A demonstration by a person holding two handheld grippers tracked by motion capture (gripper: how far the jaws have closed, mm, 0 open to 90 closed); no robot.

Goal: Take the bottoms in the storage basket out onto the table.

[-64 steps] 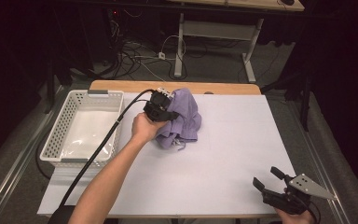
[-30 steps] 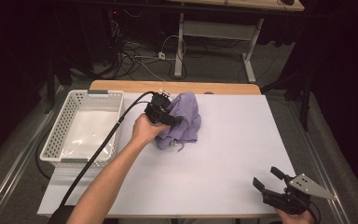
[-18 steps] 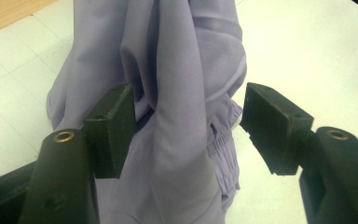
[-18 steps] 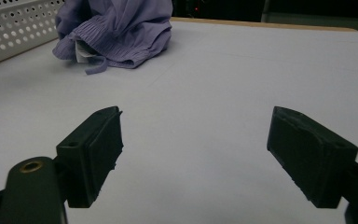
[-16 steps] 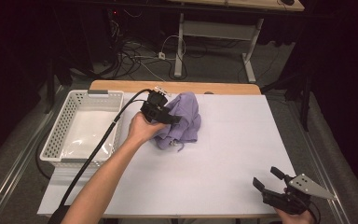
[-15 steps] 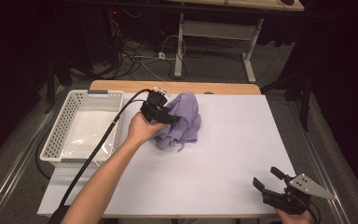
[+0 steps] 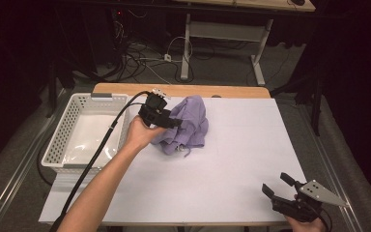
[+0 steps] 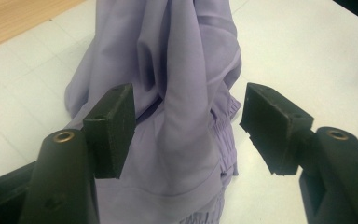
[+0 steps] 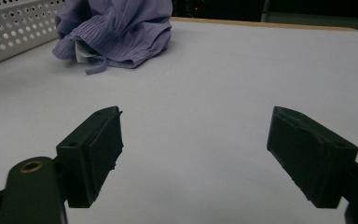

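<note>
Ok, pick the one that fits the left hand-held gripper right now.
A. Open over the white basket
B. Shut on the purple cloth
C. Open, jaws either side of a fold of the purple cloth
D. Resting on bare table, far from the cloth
C: in the left gripper view the left hand-held gripper has its jaws apart, with a fold of the purple cloth between them.

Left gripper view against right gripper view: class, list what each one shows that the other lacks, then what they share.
Left gripper view: the left tool, jaws open, straddling a raised fold of the cloth seen close up, and a strip of wood table edge.

Right gripper view: the right tool, jaws open over bare table with nothing between them, a perforated basket wall at the far left, and a white tag tucked in the cloth's hem.

Both: the purple cloth lying bunched on the white table, and a pair of open black jaws.
</note>
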